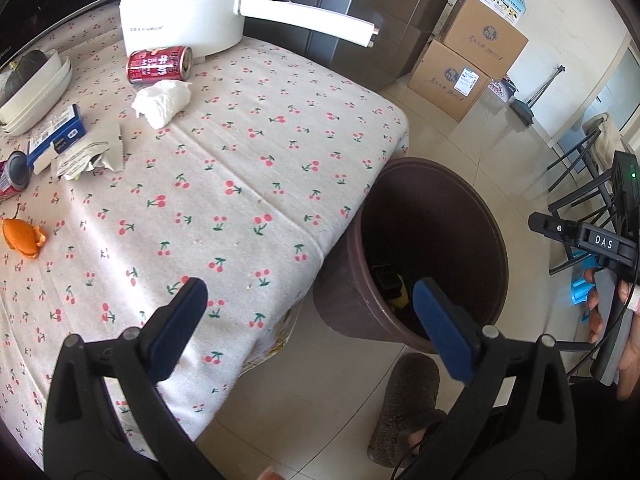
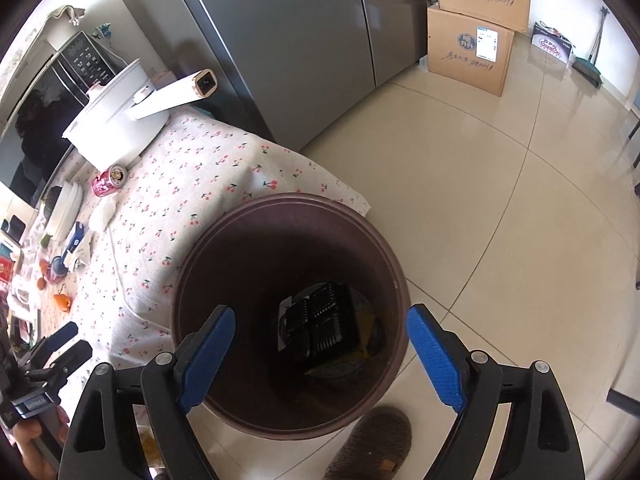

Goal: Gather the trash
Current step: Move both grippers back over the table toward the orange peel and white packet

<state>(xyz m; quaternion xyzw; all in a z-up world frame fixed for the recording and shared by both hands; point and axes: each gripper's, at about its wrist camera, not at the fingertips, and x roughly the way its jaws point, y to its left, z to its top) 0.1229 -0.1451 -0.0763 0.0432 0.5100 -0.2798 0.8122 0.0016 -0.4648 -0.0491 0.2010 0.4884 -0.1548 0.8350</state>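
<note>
Left of the brown bin (image 1: 432, 248), trash waits on the cherry tablecloth (image 1: 240, 184): orange peel (image 1: 22, 238), torn wrapper (image 1: 90, 156), crumpled tissue (image 1: 162, 102), a red can (image 1: 159, 65) with unreadable lettering. The bin stands at the table's corner, likely for easy drops. The left gripper (image 1: 310, 326) gapes empty beside the bin; the right gripper (image 2: 320, 354), marked "DAS", hangs empty and spread wide above it.

The left wrist view looks down and forward from above the near corner of the cherry-print cloth tabletop (image 1: 240, 184), facing across it toward the white electric pot (image 1: 184, 12), with the dark brown round plastic bin (image 1: 432, 248) to its right. The right wrist view sits closer, almost straight above that bin (image 2: 288, 312), looking down into it. Both views share the bin, the tabletop (image 2: 180, 208), the pot (image 2: 120, 120) and the stacked cardboard boxes (image 1: 464, 64) (image 2: 472, 36).
</note>
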